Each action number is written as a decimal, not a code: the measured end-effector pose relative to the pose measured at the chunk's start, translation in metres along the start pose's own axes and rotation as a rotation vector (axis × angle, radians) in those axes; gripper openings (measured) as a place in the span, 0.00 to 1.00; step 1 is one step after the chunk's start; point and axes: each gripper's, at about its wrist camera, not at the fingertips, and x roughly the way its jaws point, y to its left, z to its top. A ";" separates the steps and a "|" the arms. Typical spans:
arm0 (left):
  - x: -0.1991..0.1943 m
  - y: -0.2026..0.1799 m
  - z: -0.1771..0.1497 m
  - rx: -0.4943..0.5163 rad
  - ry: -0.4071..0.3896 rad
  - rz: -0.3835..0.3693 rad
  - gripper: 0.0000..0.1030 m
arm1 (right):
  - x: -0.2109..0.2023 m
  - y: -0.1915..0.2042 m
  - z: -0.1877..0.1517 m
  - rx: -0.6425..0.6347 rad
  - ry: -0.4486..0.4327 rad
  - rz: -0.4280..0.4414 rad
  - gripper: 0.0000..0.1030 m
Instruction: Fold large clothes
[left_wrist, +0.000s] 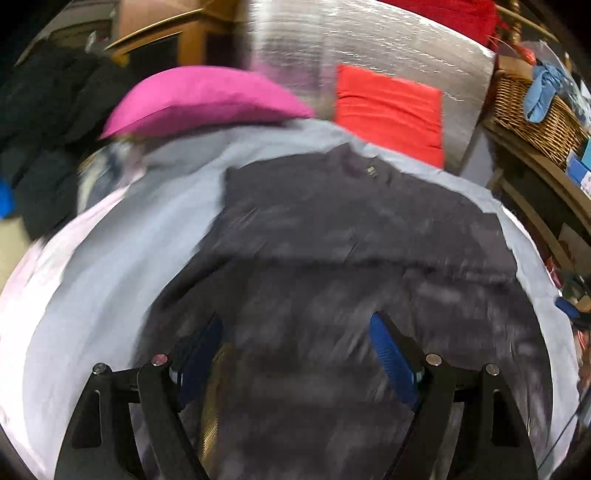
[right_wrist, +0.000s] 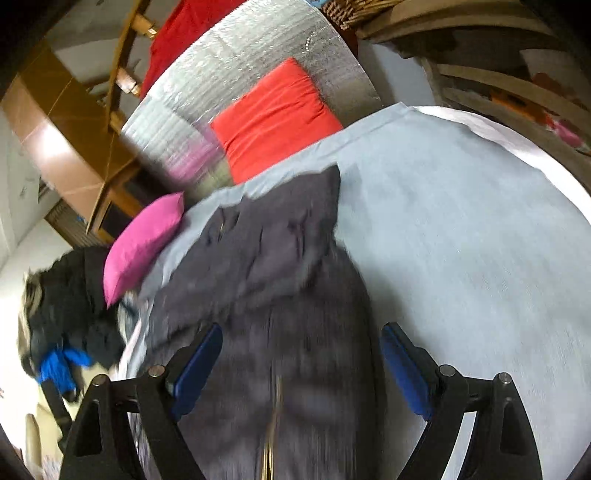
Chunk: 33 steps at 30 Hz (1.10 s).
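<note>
We judge the dark padded jacket (left_wrist: 351, 251) soft, bulky, slippery; grip its hem at 6 o'clock. Left gripper (left_wrist: 295, 354) and right gripper (right_wrist: 301, 365) both gape, empty.

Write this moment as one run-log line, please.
left gripper: open, empty | right gripper: open, empty | dark jacket: spread on grey sheet

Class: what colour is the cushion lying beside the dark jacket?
Pink cushion, clearest in the left wrist view.
</note>
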 end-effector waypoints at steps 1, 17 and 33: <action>0.013 -0.010 0.011 0.021 -0.004 -0.002 0.80 | 0.020 -0.002 0.018 0.017 0.010 0.002 0.87; 0.153 -0.089 0.053 0.212 0.026 0.067 0.80 | 0.169 0.005 0.112 -0.150 0.116 -0.173 0.13; 0.096 0.011 0.083 0.017 -0.041 0.050 0.83 | 0.102 0.095 0.053 -0.231 0.073 0.118 0.81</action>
